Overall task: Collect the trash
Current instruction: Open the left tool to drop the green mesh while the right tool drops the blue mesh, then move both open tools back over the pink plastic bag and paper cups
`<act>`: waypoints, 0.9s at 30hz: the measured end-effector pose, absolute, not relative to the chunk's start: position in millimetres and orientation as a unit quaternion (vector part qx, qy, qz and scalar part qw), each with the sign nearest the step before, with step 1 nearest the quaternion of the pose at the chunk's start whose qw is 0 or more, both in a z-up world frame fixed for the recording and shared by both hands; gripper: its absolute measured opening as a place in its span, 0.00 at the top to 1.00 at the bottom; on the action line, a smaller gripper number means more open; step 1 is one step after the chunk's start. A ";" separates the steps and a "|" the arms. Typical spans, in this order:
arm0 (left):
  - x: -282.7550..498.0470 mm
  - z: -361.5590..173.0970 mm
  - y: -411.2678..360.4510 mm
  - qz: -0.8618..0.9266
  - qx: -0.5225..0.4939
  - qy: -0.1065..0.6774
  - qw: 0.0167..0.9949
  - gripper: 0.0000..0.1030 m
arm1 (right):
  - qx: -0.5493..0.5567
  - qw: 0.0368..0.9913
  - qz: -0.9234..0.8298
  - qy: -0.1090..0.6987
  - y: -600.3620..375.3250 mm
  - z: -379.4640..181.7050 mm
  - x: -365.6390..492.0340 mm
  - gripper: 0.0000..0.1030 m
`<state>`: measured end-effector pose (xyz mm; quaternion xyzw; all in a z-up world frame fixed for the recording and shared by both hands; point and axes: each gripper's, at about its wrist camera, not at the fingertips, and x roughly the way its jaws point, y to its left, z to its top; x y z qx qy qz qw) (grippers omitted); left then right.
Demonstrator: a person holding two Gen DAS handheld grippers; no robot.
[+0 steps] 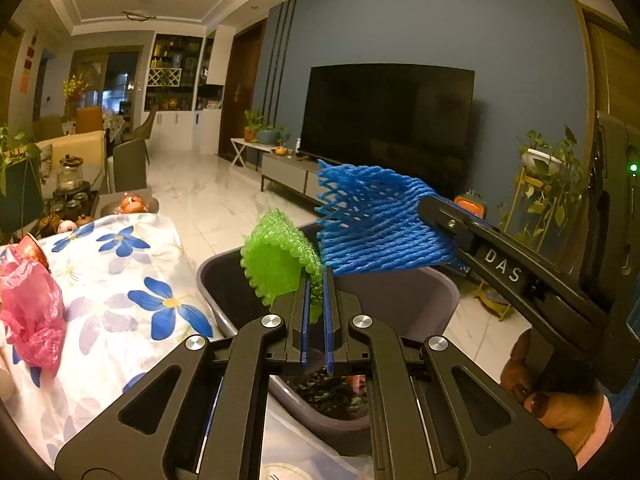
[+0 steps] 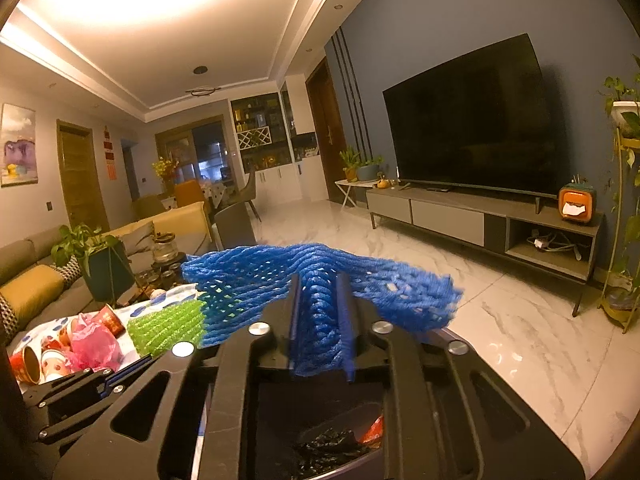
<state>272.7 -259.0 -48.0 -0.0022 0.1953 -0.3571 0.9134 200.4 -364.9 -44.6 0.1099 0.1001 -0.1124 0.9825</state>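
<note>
Green foam net (image 1: 280, 264) pinched in left tongs (image 1: 316, 280) | blue foam net (image 2: 320, 296) pinched in right tongs (image 2: 320, 280) | we judge both hang directly over grey bin (image 1: 440, 300); release drops straight down.

Green (image 1: 276, 264) and blue foam nets (image 1: 376, 224), clamped.

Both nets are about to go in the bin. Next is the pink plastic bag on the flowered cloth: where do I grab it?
Pinch the pink plastic bag at its bunched, raised top, coming down from above. It sits crumpled in a loose heap among paper cups, so a side approach would likely knock them.
</note>
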 end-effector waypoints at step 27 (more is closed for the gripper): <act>241.3 -47.2 -172.1 -0.235 -0.042 0.177 0.955 0.16 | 0.100 0.983 -0.109 0.107 -337.6 -49.5 164.4 0.21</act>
